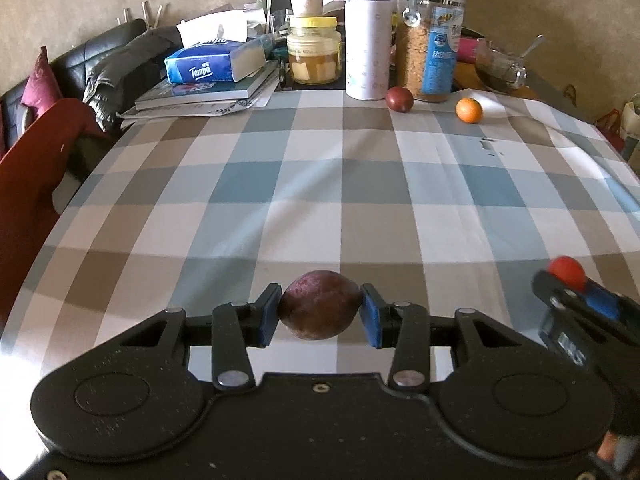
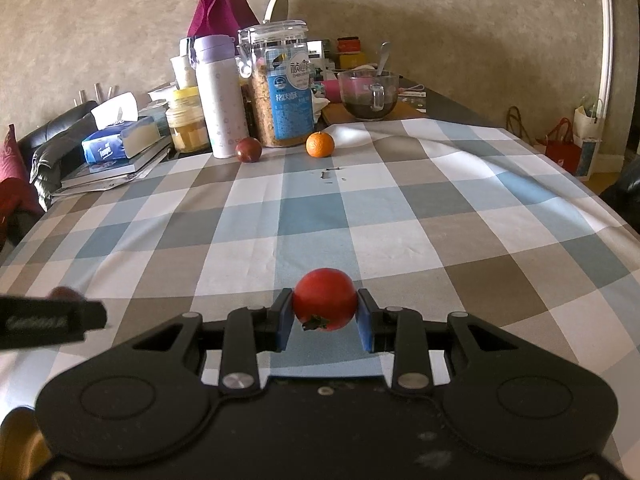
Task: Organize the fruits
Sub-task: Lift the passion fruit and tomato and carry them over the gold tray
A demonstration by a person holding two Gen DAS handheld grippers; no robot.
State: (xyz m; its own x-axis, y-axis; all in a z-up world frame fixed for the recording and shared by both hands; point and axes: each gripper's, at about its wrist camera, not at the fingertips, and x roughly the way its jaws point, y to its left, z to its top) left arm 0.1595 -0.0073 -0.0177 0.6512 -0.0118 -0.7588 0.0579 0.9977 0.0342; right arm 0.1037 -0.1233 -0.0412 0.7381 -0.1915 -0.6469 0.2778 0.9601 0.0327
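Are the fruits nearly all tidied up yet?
Not yet. Nothing looks sorted so far. The left gripper holds a dark purple fruit and the right gripper holds a red tomato. A dark red fruit and an orange wait by the jars.

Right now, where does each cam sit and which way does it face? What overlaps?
Left wrist: on the left gripper, looking forward over the checked tablecloth toward the far-edge clutter; its fingers grip a dark purple fruit; the right gripper with its red tomato shows lower right.
Right wrist: on the right gripper, facing the same way; its fingers grip the tomato; the left gripper's tip intrudes at left.
Shared: orange, small dark fruit, white flask, clip-top jar.
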